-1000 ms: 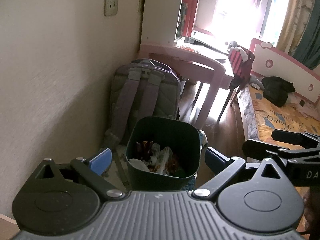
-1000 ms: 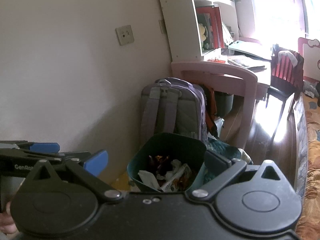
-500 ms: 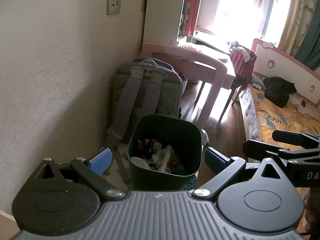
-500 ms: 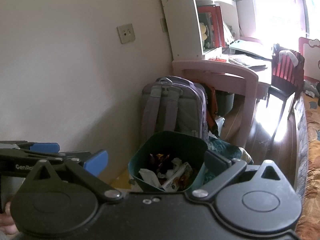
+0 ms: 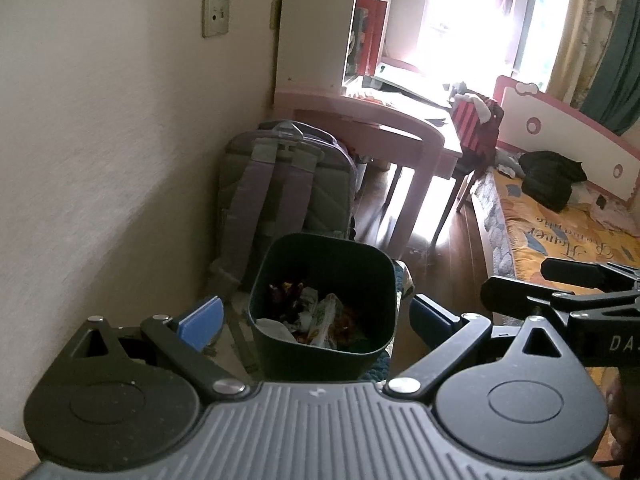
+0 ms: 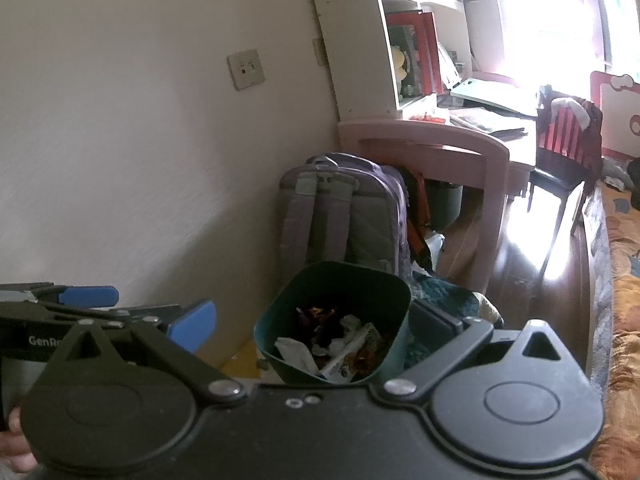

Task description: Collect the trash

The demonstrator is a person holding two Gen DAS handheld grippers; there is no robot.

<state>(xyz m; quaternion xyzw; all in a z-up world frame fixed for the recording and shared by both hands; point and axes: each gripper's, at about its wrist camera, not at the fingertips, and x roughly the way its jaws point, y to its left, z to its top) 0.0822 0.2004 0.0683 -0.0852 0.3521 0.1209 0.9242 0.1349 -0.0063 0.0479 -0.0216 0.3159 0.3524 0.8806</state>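
Your dark green square plastic trash bin (image 5: 322, 296) stands on the floor near the cream wall, just in front of one grey-and-purple backpack (image 5: 280, 184) that leans upright against the pink counter (image 5: 400, 128). Inside the bin you have a loose heap of trash (image 5: 316, 316): crumpled white paper, a printed snack wrapper and some dark red scraps; the pieces overlap too much to count. One bin, one backpack, one wall socket plate (image 5: 216, 16).

Your left gripper (image 5: 316, 316) points down and forward at the bin, its jaws released and spread wide, so the two blue pads sit either side of the bin without touching it and hold nothing. Your right gripper (image 6: 316, 326) takes the same pose from slightly further right, jaws likewise spread apart and empty, the bin framed between them. Each gripper shows at the edge of the other's view, side by side and level. Part of your hand (image 6: 16, 452) shows at the right view's lower left corner.
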